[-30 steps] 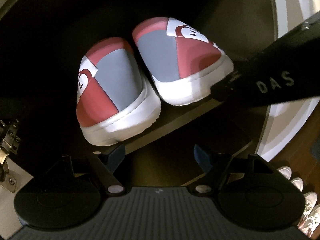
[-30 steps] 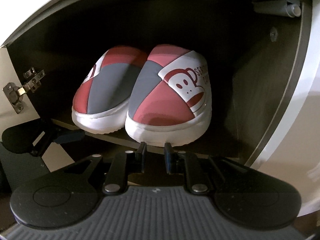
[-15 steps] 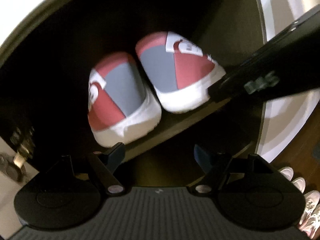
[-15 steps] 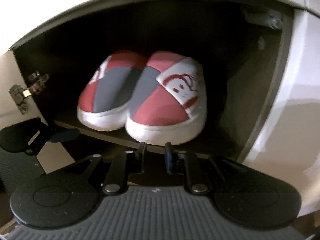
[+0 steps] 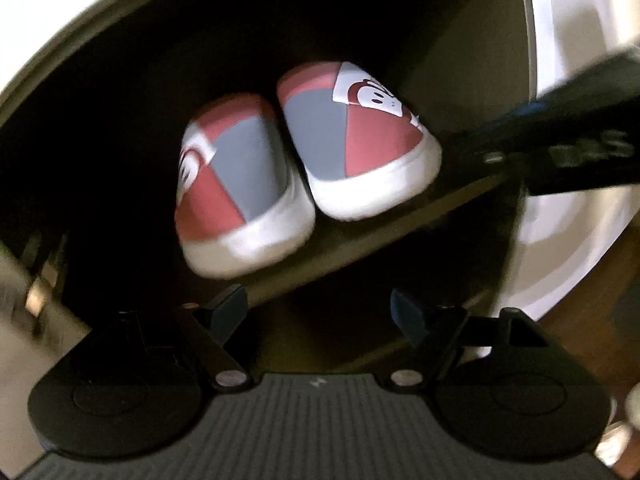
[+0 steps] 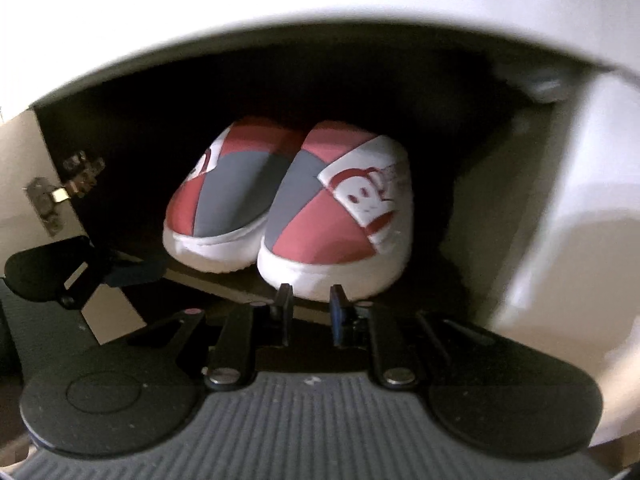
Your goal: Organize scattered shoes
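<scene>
Red, grey and white fabric slippers: the left slipper (image 5: 236,196) and the right slipper (image 5: 352,144) stand side by side, touching, toes outward, at the front edge of a dark shelf (image 5: 360,236) inside a white cabinet (image 6: 360,12).

Left claw (image 5: 320,312): jaws well apart and just been opening; nothing lies between them. It hangs in front of the shelf edge, clear of both slippers.

Right claw (image 6: 310,300): jaws nearly closed with only a narrow gap, holding nothing. Its tips sit just before the white toe of the right slipper; contact cannot be confirmed.

Judged status: this pair appears placed, and both claws are free.

Hazards from here:
- Both toes sit close to the shelf's front edge. A nudge from the right claw's tips could drag the right slipper off the shelf.
- The hinge (image 6: 52,200) at the left wall of the cabinet stands near the left claw; a sideways swing could snag it.
- More shoes (image 5: 624,420) lie on the floor at the lower right; a low move could scatter them.
</scene>
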The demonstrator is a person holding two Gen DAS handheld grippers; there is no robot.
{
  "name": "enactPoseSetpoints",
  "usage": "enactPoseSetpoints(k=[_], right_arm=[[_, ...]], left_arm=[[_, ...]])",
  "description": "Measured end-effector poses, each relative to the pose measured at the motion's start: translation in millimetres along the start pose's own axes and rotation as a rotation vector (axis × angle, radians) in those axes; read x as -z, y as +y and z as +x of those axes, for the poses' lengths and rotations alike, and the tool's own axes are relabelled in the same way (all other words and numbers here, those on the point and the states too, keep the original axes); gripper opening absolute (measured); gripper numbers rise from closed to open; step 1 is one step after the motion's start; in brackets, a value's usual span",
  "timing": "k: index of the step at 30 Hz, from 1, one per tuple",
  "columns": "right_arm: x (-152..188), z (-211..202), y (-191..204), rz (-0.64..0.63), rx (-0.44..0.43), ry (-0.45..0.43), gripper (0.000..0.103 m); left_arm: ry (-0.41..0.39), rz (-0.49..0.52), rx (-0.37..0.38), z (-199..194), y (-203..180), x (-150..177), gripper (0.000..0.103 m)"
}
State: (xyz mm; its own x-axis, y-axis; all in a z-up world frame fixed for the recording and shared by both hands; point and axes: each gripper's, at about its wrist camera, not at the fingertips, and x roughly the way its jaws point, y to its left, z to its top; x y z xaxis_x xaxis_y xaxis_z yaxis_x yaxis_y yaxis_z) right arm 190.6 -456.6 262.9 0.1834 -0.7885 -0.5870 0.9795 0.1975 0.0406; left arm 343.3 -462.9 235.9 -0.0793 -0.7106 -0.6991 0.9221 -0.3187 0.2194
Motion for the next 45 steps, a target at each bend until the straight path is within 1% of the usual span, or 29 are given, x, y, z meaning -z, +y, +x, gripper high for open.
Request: enactPoseSetpoints(k=[1, 2, 3, 5, 6, 7, 9, 10, 14, 17, 20, 23, 25, 28, 30, 33, 36, 37, 39, 42, 45], right_arm=[[4.0, -12.7, -2.3, 0.000, 0.005, 0.009, 0.020], [9.4, -24.1, -4.3, 0.008, 0.012, 0.024, 0.026], [14.9, -35.4, -6.3, 0.016, 0.019, 0.040, 0.033], [23.7, -52.4, -9.3, 0.030, 0.030, 0.066, 0.039], [31.9, -63.8, -11.0, 0.042, 0.041, 0.097, 0.042], [36.4, -70.0, -11.5, 0.051, 0.046, 0.115, 0.043], [43.8, -83.9, -12.2, 0.076, 0.051, 0.145, 0.044], [45.6, -93.8, -11.9, 0.091, 0.045, 0.150, 0.045], [40.5, -120.8, -9.2, 0.084, 0.022, 0.110, 0.060], [31.4, -139.5, -3.3, 0.032, 0.002, 0.057, 0.061], [27.4, -161.5, -5.1, 0.019, -0.030, 0.014, 0.062], [27.0, -180.3, -9.2, 0.020, -0.060, -0.014, 0.063], [30.8, -203.0, -13.3, 0.011, -0.075, -0.030, 0.063], [34.6, -237.6, -20.2, 0.018, -0.094, -0.062, 0.066], [34.2, -253.8, -22.2, 0.018, -0.100, -0.073, 0.066], [32.8, -295.2, -29.2, 0.011, -0.109, -0.108, 0.067], [31.0, -329.1, -32.8, 0.001, -0.109, -0.129, 0.069], [29.7, -338.0, -33.6, -0.002, -0.109, -0.135, 0.069], [26.9, -355.4, -35.3, -0.007, -0.108, -0.149, 0.071], [23.9, -369.8, -33.6, -0.016, -0.106, -0.151, 0.072], [24.7, -374.6, -27.7, -0.012, -0.101, -0.145, 0.072]], left_arm=[[0.043, -0.060, 0.001, -8.4, -0.3, 2.7, 0.091], [0.094, -0.121, -0.008, -16.1, -0.9, 5.7, 0.093], [0.142, -0.179, -0.014, -24.0, -1.6, 9.2, 0.093], [0.248, -0.274, -0.021, -37.0, -4.4, 16.8, 0.093], [0.308, -0.317, -0.032, -41.6, -6.2, 19.2, 0.093], [0.365, -0.355, -0.047, -47.8, -8.8, 21.1, 0.093], [0.429, -0.391, -0.073, -61.1, -14.4, 21.9, 0.093], [0.448, -0.404, -0.083, -67.1, -16.7, 21.7, 0.093], [0.410, -0.431, -0.097, -99.0, -24.8, 13.8, 0.093], [0.379, -0.465, -0.120, -121.8, -28.2, 8.5, 0.093], [0.340, -0.492, -0.161, -151.9, -36.0, 6.5, 0.093], [0.317, -0.506, -0.190, -174.7, -46.5, 11.9, 0.093], [0.311, -0.509, -0.200, -187.2, -53.6, 13.4, 0.093], [0.287, -0.506, -0.215, -222.7, -74.7, 13.2, 0.093], [0.276, -0.505, -0.221, -238.0, -82.3, 12.1, 0.093], [0.247, -0.510, -0.234, -275.0, -97.4, 5.8, 0.093], [0.221, -0.517, -0.239, -304.0, -107.2, -1.2, 0.093], [0.211, -0.517, -0.239, -311.4, -109.5, -3.3, 0.093], [0.169, -0.513, -0.264, -321.0, -112.5, -6.4, 0.093], [0.155, -0.502, -0.262, -335.1, -113.1, -11.8, 0.093], [0.157, -0.493, -0.253, -337.7, -107.4, -8.5, 0.094]])
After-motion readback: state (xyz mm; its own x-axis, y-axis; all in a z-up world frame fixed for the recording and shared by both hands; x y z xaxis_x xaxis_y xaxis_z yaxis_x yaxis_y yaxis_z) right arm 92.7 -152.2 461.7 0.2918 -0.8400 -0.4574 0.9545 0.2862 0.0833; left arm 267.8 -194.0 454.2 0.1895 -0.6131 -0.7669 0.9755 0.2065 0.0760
